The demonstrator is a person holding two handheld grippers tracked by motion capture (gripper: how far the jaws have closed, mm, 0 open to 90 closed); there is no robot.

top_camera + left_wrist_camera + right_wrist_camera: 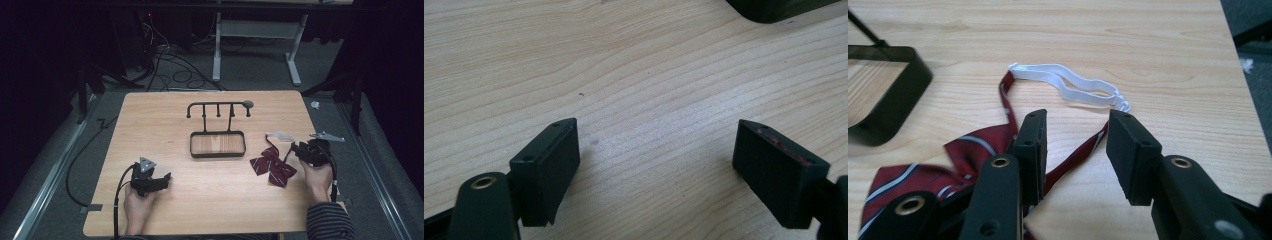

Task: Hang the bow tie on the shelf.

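A dark red striped bow tie [272,167] [955,155] lies on the wooden table [210,197] at the right, its thin red strap [1075,155] running to a white elastic loop [280,136] [1073,87] behind it. My right gripper [296,149] [1075,152] hovers just right of the bow, open, with the red strap passing between its jaws. My left gripper [164,179] [654,160] rests low over bare wood at the front left, jaws wide apart and nothing between them.
A black metal stand with a hook rail [218,106] and a rectangular tray base [217,155] [908,95] sits mid-table; a corner of it appears in the left gripper view [774,10]. Cables and a desk frame [217,45] lie on the floor beyond the far edge.
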